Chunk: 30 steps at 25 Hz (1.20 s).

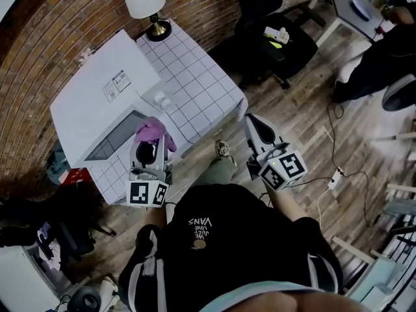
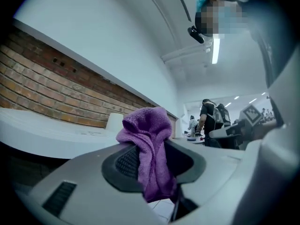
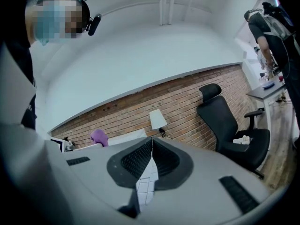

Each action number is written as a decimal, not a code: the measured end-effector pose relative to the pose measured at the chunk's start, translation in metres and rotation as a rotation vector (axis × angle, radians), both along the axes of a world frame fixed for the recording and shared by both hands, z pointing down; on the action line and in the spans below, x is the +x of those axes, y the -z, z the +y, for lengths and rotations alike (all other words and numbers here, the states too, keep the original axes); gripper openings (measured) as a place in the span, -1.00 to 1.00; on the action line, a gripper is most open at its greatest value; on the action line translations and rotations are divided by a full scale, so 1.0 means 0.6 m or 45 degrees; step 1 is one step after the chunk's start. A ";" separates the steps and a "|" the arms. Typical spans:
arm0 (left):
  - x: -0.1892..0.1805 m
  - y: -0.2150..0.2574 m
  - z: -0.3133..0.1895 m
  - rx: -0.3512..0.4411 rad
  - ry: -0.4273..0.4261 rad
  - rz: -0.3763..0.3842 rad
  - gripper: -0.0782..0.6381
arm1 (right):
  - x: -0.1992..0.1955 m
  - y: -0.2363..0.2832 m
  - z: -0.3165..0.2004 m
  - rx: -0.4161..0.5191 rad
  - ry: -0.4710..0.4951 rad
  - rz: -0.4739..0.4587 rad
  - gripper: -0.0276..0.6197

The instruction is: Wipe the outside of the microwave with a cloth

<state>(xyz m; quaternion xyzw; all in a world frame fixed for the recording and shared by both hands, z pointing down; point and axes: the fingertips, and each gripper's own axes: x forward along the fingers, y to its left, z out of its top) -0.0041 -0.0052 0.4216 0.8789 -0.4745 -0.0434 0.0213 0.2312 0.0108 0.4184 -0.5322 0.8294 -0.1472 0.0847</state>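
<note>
A white microwave (image 1: 97, 96) sits on a table with a white checked cloth (image 1: 195, 83), against the brick wall; its dark door glass (image 1: 116, 136) faces the person. My left gripper (image 1: 153, 149) is shut on a purple cloth (image 1: 153, 130), held just in front of the microwave's door corner. In the left gripper view the purple cloth (image 2: 151, 149) hangs pinched between the jaws. My right gripper (image 1: 259, 130) hovers off the table's right front, shut with nothing in it; its view shows the jaws (image 3: 151, 159) meeting, with the purple cloth (image 3: 99, 137) small at far left.
A table lamp (image 1: 144, 2) stands at the table's back corner. A black office chair (image 1: 273, 38) is to the right, a white desk (image 1: 357, 8) beyond it. Cables and a power strip (image 1: 335, 179) lie on the wooden floor. Dark bags (image 1: 58, 226) sit at lower left.
</note>
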 end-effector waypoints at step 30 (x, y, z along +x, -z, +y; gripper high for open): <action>0.187 -0.012 -0.298 -0.089 0.810 0.051 -0.39 | 0.016 0.011 -0.505 -0.055 1.024 0.035 -0.90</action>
